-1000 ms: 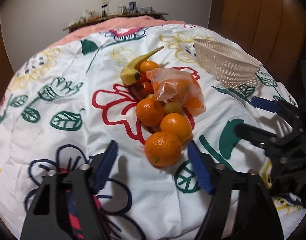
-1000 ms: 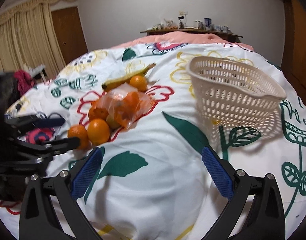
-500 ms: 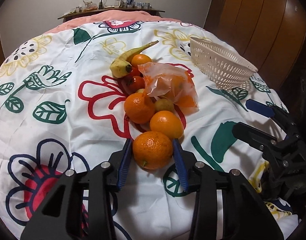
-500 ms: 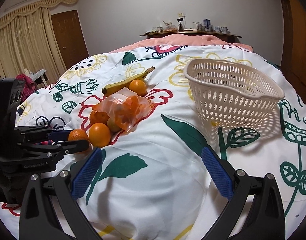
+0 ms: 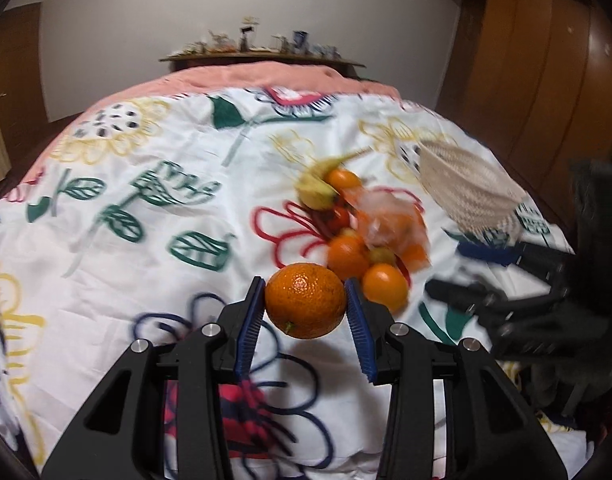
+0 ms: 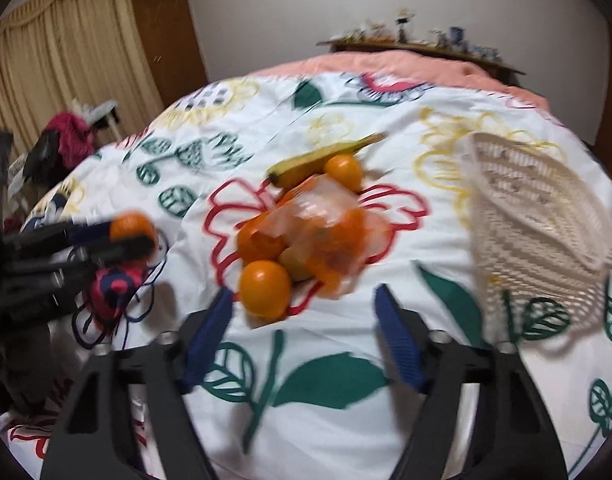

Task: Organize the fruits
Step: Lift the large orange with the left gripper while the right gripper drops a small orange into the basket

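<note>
Left gripper (image 5: 305, 308) clamps a round, pebbled orange (image 5: 305, 300), green stem nub low; right gripper (image 6: 302, 334), jaws just narrowing, stands apart and empty.

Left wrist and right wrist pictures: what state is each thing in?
Large round orange: gripped between the left gripper fingers, lifted off the bedspread.
Right gripper: fingers have just been closing, nothing between them.
White perforated plastic basket: tilted, looks empty.
Crumpled clear plastic bag: lying over the oranges.
Yellow banana: lying unpeeled.

White wall (image 5: 146, 40), cluttered shelf (image 5: 262, 54) (blurred), beige curtains (image 6: 58, 60), wooden door (image 6: 170, 40)
</note>
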`<action>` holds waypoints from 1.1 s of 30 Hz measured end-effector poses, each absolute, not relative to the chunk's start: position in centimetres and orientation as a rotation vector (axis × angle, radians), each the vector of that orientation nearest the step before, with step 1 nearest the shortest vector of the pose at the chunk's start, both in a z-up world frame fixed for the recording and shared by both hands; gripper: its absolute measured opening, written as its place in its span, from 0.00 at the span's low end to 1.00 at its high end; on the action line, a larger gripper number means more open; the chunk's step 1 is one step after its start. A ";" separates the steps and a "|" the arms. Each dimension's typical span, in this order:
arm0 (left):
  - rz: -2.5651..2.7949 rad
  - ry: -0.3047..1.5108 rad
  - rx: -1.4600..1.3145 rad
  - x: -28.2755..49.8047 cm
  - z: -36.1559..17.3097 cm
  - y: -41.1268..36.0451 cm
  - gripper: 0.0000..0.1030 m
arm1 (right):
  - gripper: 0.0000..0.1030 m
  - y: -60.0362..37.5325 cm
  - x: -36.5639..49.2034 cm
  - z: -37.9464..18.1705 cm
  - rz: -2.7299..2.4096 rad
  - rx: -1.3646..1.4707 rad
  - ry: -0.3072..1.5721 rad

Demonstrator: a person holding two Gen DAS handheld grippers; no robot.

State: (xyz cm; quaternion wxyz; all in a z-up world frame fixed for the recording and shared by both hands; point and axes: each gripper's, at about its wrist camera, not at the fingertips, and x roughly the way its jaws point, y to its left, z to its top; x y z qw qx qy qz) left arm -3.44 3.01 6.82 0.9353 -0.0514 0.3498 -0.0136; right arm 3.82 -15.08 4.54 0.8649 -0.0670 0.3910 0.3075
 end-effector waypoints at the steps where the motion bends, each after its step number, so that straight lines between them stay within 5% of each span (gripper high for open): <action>1: -0.018 0.706 -0.117 -3.5 7.2 3.5 0.41 | 0.56 -14.3 3.9 4.3 0.655 -0.159 0.833; 6: 0.005 0.699 -0.149 -3.6 7.4 5.0 0.41 | 0.41 -11.6 4.3 3.4 0.687 -0.226 0.882; 21: 0.012 0.736 -0.177 -3.2 6.3 5.5 0.41 | 0.35 -9.6 5.8 1.6 0.648 -0.260 0.946; 33: 0.009 0.740 -0.170 -3.0 6.5 4.9 0.41 | 0.35 -12.3 4.0 5.2 0.668 -0.152 0.850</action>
